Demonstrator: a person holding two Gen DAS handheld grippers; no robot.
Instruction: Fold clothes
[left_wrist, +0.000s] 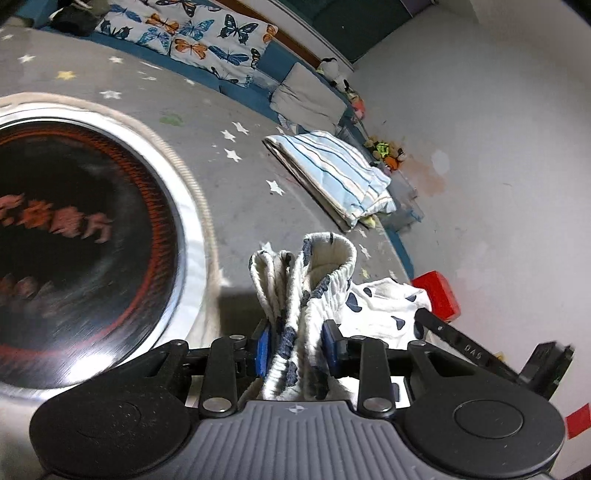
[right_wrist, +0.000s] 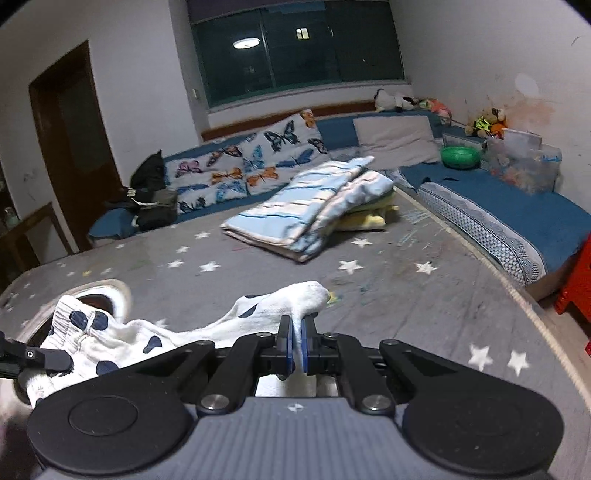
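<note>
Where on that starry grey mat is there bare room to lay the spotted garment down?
Bare mat lies between the tongs and the striped blanket. Leftward, the round metal tray crowds it; the blue cushion borders the right.

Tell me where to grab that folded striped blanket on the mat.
Take the striped blanket by its thick folded near edge, coming in low from the front. That edge sits flat on the grey star mat with layers stacked, so one pinch probably catches them all.

The left gripper (left_wrist: 295, 354) clamps a bunched white spotted garment (left_wrist: 314, 288) (navy spots) beside a blurred, possibly metal-rimmed disc (left_wrist: 92, 236)
</note>
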